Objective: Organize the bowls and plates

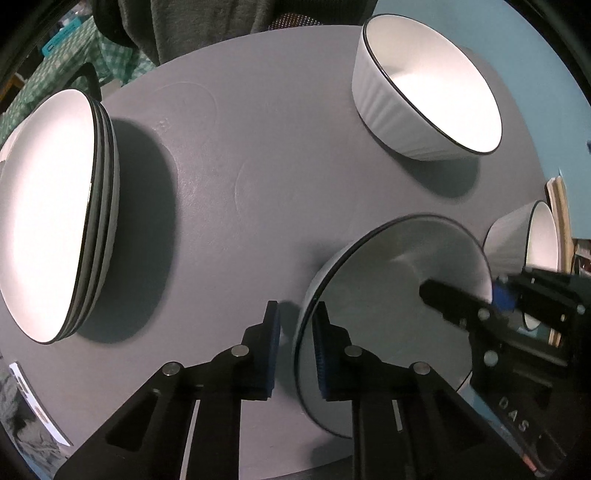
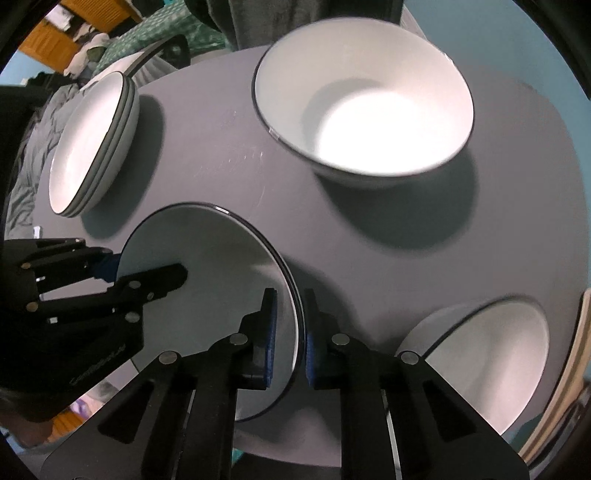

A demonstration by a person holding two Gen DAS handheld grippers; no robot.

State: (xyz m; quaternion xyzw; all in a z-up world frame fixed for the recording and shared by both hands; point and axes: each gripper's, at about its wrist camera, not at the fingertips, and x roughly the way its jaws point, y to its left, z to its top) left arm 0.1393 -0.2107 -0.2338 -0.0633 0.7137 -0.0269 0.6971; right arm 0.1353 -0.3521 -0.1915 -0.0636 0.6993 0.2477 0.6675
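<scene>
A white plate (image 1: 391,291) with a dark rim is held between both grippers above the grey round table (image 1: 258,155). My left gripper (image 1: 296,343) straddles its near rim, jaws close on the rim. My right gripper (image 2: 288,336) straddles the opposite rim of the same plate (image 2: 207,266); it also shows in the left wrist view (image 1: 476,306). A stack of white plates (image 1: 51,214) sits at the table's left and also shows in the right wrist view (image 2: 92,144). A white bowl (image 1: 424,88) stands at the far right, and a second bowl (image 1: 524,236) at the right edge.
The big bowl (image 2: 365,103) and the smaller bowl (image 2: 487,350) stand close to the held plate in the right wrist view. A dark garment (image 1: 207,22) hangs behind the table. A green checked cloth (image 1: 70,55) lies at the far left. The table's edge runs near my grippers.
</scene>
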